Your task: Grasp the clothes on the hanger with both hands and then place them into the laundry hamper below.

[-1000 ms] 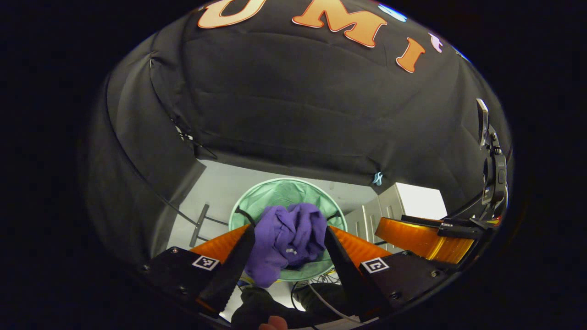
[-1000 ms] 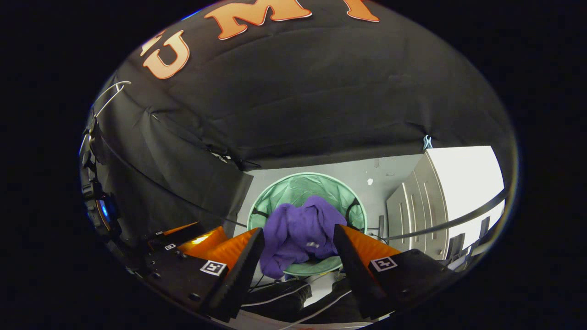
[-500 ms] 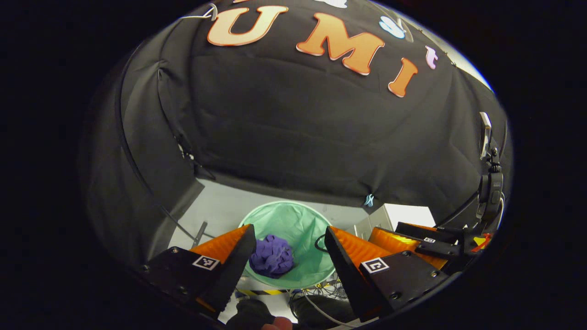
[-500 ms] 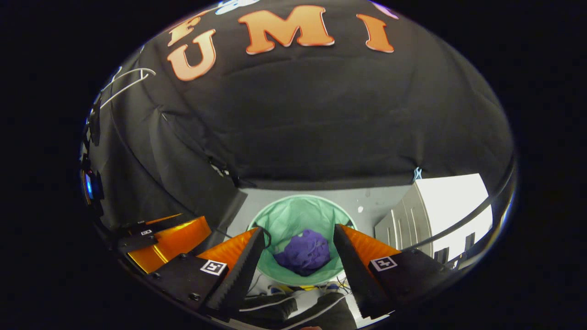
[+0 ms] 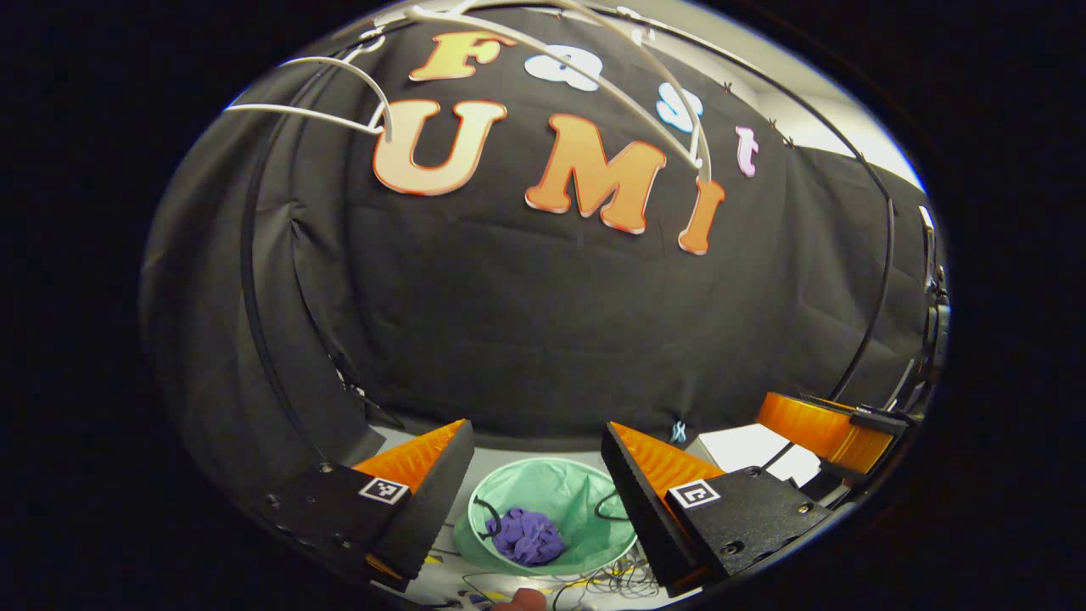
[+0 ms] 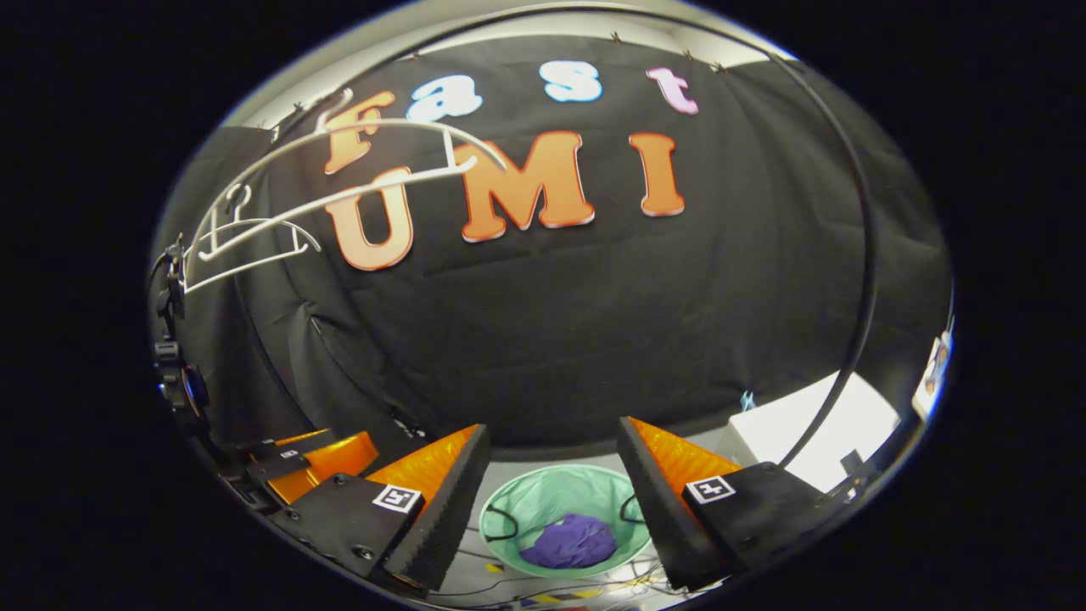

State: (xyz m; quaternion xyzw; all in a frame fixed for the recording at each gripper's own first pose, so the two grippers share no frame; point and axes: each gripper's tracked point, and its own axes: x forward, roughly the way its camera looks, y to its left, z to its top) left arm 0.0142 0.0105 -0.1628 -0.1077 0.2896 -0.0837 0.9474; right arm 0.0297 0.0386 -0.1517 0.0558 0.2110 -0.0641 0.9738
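A crumpled purple garment lies at the bottom of the round mint-green hamper on the floor. My left gripper hangs open high above the hamper with nothing between its orange fingers. My right gripper is open too, well above the hamper. Bare white hangers hang up on the rail. The right gripper's orange finger shows at the right edge of the left gripper view, and the left gripper's finger at the lower left of the right gripper view.
A white cabinet stands to the right of the hamper. Cables lie on the floor near the hamper's front. A black tube frame runs along the booth wall.
The purple garment dropped from between the fingers into the hamper. Both grippers then rose and tilted up, so the hamper shrank and the hangers came into view.
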